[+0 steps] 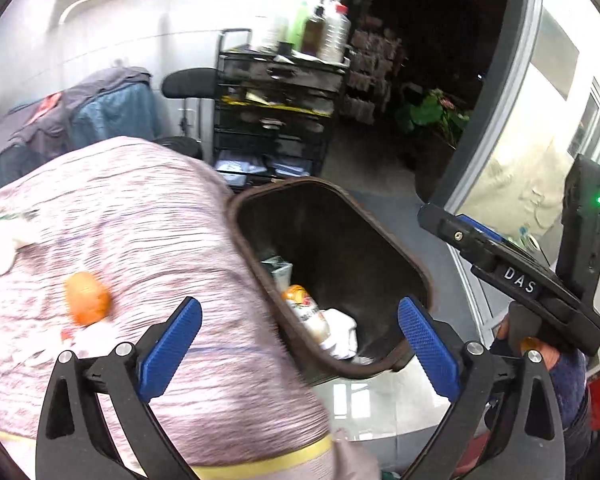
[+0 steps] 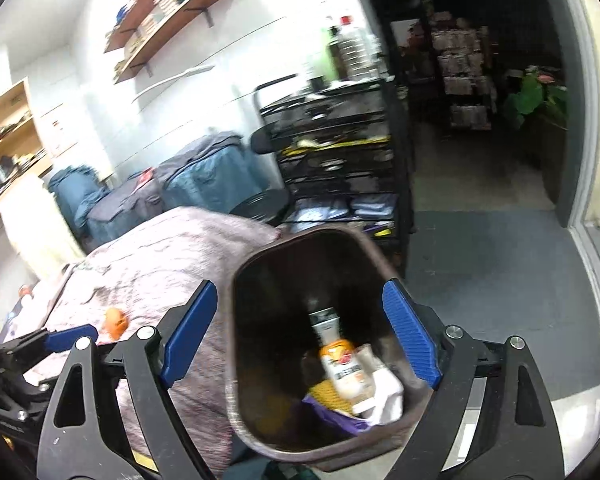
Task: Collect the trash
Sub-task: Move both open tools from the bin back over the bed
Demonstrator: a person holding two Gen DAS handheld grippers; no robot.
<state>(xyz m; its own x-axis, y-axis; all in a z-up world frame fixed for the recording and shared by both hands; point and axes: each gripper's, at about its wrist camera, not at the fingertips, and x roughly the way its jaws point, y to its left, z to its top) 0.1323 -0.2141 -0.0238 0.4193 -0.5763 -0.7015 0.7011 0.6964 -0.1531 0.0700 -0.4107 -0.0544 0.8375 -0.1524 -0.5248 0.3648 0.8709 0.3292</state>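
Both grippers hang over the bin (image 2: 320, 360), left gripper (image 1: 300, 344) and right gripper (image 2: 300, 336) with jaws apart, nothing between them. Bottle (image 2: 342, 368) and tissue (image 2: 388, 396) sit in the bin. Drop looks done; next, reach for the orange scrap (image 1: 87, 298) on the cloth (image 1: 160, 240)

my left gripper (image 1: 300, 344) points downward w/ both blue pads spread wide, nothing between them, nothing pressed. my right gripper (image 2: 300, 336) is angled down too, jaws apart, blue pads clear of any grip. in the left wrist view the right gripper's black body shows at the right edge, a hand (image 1: 540, 350) in a dark sleeve under it. in the right wrist view the left gripper's blue finger (image 2: 70, 338) pokes in low at the left edge.
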